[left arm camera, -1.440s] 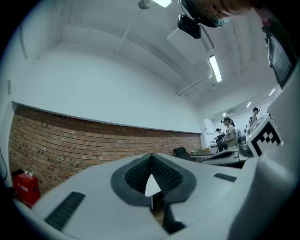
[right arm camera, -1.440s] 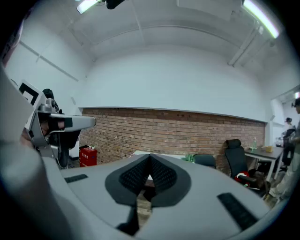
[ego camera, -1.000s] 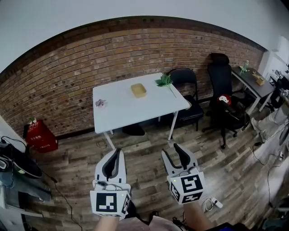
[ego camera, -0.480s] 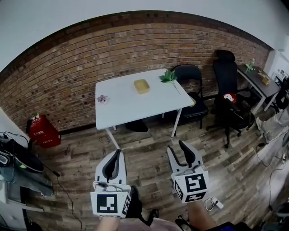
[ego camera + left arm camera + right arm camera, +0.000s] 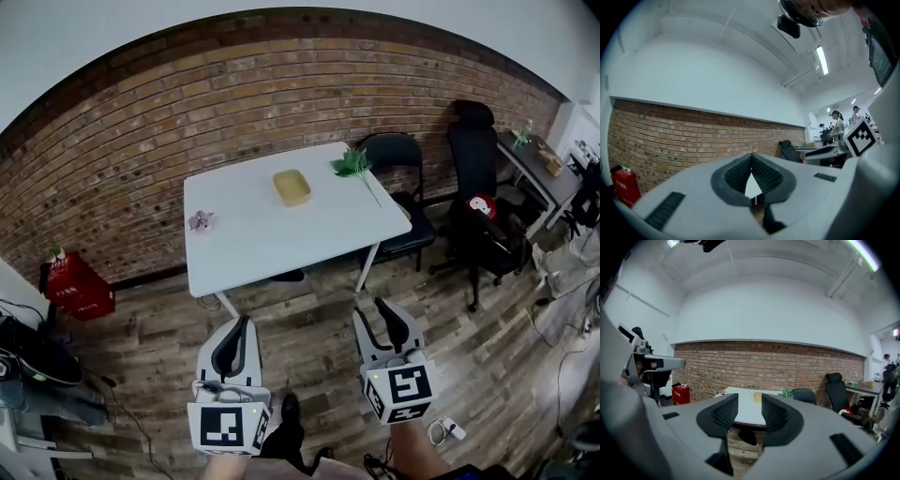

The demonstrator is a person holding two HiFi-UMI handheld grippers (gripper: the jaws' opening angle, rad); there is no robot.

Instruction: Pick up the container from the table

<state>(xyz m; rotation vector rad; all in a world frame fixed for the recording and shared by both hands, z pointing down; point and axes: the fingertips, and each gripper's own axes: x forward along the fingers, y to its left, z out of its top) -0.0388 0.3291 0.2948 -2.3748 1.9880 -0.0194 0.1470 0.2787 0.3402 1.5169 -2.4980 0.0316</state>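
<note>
Tan shallow rectangular container (image 5: 292, 187) is sitting on the white rectangular table (image 5: 281, 248), toward its far side. Left gripper (image 5: 244, 325) is hovering over the wood plank floor (image 5: 309, 314), well short of the table, jaws pressed together and empty. Right gripper (image 5: 374, 316) is hanging beside it, jaws apart with nothing between them, though they've just been closing a little.
</note>
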